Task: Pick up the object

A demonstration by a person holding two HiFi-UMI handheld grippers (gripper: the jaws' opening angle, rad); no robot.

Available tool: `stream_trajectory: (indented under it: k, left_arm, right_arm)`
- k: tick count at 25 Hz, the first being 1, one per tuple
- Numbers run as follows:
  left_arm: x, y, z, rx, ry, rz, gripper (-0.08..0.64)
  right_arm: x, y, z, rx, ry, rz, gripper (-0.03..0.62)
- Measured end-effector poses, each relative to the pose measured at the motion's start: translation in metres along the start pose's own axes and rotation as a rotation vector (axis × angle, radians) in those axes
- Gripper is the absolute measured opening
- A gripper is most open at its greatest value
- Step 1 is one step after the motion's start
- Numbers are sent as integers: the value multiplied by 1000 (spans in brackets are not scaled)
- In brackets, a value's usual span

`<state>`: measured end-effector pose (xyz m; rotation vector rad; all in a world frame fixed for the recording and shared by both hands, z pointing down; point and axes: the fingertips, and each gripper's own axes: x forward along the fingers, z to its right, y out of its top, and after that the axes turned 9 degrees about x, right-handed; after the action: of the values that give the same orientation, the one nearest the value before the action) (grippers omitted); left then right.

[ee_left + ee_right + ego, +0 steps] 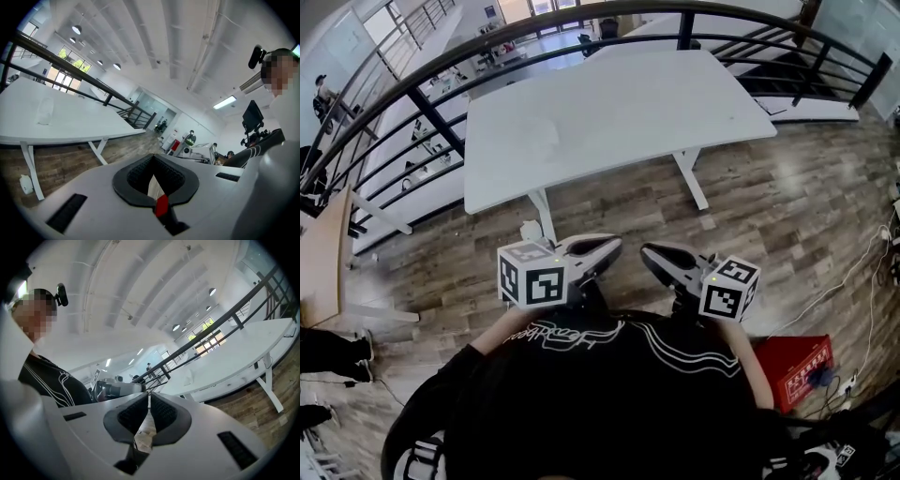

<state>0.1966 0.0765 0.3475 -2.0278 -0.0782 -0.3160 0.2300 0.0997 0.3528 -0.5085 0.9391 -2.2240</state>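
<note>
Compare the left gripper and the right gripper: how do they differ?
The left gripper angles toward the right one; the right gripper angles back toward it. The left gripper's marker cube sits upright, the right gripper's tilted. Both are shut, empty, held short of the white table.

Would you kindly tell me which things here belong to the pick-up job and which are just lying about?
Job in hand:
- clear object on the table, probably the thing to pick up
- left claw and right claw, both shut and empty, short of the table

Lying about:
- white bottle on the floor by a table leg
- red crate
- railing
</note>
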Motion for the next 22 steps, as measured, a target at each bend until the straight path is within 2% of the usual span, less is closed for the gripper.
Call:
stream_trajectory:
  k: [5, 13, 22]
  left_arm:
    - [8, 14, -50, -22, 4, -1, 6]
    - [7, 53, -158, -67, 53, 18, 6]
    - [-33, 99, -304, -155, 130, 44, 6]
  right_arm:
    - [37, 18, 33, 16, -1, -19, 20]
    - [124, 63, 91, 46, 18, -59, 20]
    - [266, 118, 136, 73, 61, -136, 20]
